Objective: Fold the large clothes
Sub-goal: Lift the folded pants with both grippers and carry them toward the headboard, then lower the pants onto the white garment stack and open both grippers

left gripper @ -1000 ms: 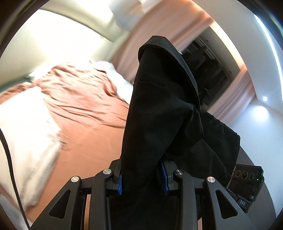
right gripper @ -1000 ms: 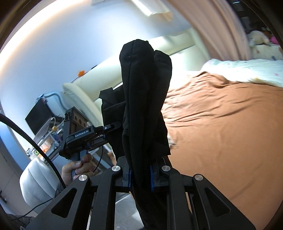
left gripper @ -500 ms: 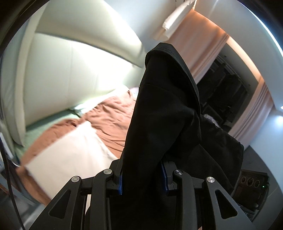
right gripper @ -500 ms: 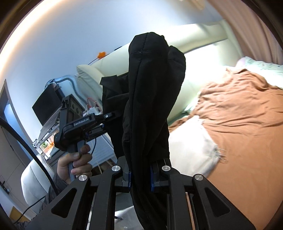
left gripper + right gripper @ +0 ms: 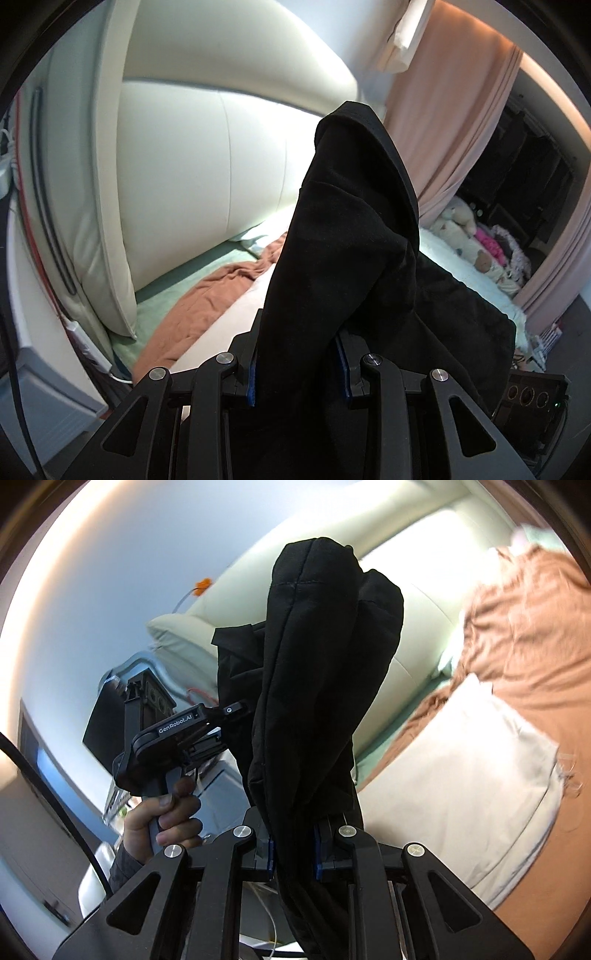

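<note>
Both grippers, left gripper point(image 5: 297, 363) and right gripper point(image 5: 291, 843), have jaws clamped on a black garment point(image 5: 351, 236) above the bed point(image 5: 535, 635); bunched cloth could slip free.

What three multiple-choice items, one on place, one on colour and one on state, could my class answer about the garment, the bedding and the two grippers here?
1. Where does the white pillow lie?
A. on the brown bedsheet
B. on the floor
C. on a chair

2. What colour is the garment?
A. red
B. black
C. white

3. How does the right gripper stand?
A. open and empty
B. shut on the garment
C. resting on the pillow

Answers:
1 A: the pillow sits on the bed beside the padded headboard.
2 B: its cloth is black in both views.
3 B: the pads pinch the cloth; the left gripper clamps it too.
</note>
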{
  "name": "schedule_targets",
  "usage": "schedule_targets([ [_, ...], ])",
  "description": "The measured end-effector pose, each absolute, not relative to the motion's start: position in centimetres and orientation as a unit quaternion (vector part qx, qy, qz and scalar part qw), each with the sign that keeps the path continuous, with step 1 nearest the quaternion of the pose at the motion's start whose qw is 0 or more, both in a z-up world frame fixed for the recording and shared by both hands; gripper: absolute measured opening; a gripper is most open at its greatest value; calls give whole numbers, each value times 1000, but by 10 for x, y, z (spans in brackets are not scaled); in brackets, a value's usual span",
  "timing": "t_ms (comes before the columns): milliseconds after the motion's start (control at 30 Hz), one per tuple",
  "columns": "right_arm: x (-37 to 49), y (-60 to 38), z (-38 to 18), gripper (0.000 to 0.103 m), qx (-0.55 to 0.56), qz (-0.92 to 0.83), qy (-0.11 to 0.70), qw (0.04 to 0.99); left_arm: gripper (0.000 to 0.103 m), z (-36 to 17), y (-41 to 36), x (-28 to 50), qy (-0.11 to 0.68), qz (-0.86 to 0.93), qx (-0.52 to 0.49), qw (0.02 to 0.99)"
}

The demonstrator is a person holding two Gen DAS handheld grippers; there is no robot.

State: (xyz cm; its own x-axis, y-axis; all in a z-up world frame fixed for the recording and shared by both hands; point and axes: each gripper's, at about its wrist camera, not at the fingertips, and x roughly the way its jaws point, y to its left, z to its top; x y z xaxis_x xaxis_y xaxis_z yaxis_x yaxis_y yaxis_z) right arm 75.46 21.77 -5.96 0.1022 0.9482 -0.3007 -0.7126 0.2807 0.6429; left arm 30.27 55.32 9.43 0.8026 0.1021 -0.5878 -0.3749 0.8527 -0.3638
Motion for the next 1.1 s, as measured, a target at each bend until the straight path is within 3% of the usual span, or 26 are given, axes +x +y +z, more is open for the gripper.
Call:
schedule_targets([
  [433,873,167,-139,15,218,507,394,735,32,14,560,441,383,133,-216,888],
  [533,897,148,-159,39,224,466,442,733,38,-14,559,464,409,151,-194,879],
  [600,910,132,-176,79,238,441,461,732,57,-27,558,467,416,159,-193,874],
  [633,913,122,-183,82,241,430,464,736,62,-29,555,464,416,162,-194,873],
  [700,912,109,-191,84,239,417,471,740,72,-35,553,452,416,167,-196,872],
  [1100,863,108,-192,84,170,455,511,709,73,-59,542,329,406,230,-234,853],
])
